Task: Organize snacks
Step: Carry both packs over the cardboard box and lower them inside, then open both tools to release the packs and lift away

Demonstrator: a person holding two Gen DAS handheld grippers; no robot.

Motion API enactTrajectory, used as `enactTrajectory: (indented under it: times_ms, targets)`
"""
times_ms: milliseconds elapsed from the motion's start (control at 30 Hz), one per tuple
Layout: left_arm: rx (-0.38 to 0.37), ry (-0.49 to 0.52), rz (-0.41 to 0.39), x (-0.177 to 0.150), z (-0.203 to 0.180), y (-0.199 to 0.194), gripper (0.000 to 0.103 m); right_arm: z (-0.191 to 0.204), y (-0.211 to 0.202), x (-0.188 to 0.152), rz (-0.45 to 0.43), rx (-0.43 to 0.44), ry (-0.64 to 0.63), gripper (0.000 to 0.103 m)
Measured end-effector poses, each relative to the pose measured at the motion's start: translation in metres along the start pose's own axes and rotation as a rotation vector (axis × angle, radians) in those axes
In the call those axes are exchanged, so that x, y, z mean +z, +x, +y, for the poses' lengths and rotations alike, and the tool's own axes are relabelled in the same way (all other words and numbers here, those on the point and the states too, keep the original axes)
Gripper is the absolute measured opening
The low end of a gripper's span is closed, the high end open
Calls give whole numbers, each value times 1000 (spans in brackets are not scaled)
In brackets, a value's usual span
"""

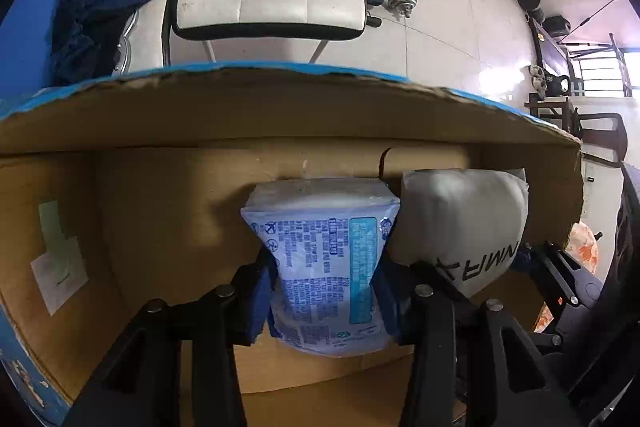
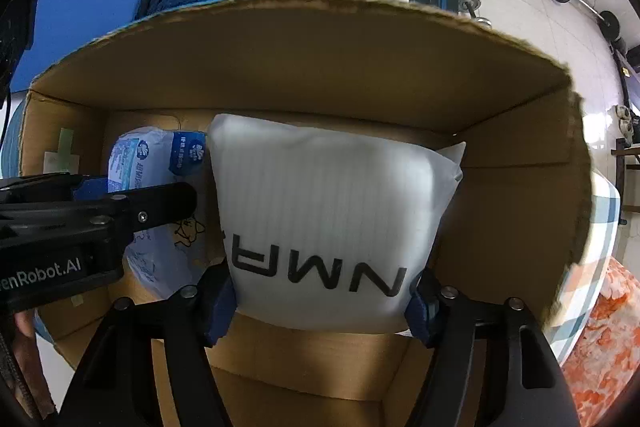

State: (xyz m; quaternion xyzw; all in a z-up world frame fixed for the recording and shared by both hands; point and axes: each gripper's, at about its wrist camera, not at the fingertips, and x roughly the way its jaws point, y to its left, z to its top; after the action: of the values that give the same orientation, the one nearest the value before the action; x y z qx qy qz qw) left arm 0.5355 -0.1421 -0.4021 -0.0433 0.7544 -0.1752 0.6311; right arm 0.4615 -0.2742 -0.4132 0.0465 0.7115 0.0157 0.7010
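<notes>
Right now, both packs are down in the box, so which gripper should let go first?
Probably the left gripper: its blue pack seems to touch the cardboard box wall.

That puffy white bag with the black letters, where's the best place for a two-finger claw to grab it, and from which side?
Across its lower sides near the lettering, coming in from the open near side of the cardboard box. The white bag is air-filled and wide, so pinching both side edges, as the right gripper does now, probably squashes it least. The blue packet crowds its left side.
</notes>
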Motion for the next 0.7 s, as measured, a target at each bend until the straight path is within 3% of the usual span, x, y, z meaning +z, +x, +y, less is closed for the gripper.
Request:
enactTrajectory:
  times_ms: [200,300,367,433,533,600,700]
  targets:
    - [-6,-56,17,-2,2,-4,49,-3,4,-1,34,22,7,79]
    - [43,-35,0,-5,-3,-15,64,-5,-6,-5,21,23,11,82]
    - [85,-5,-29,-9,-8,-27,75,-5,-12,-9,18,36,14,87]
    - [118,14,-64,-16,-11,-39,79,-5,-27,-15,8,31,15,103]
    - [148,26,-116,-27,-12,-59,91,-6,-42,-25,-18,2,22,103]
    - [165,25,-192,-43,-13,-79,100,-8,-52,-38,-29,-5,36,103]
    - [201,12,-279,-68,-10,-100,103,0,-72,-55,-51,-23,66,103]
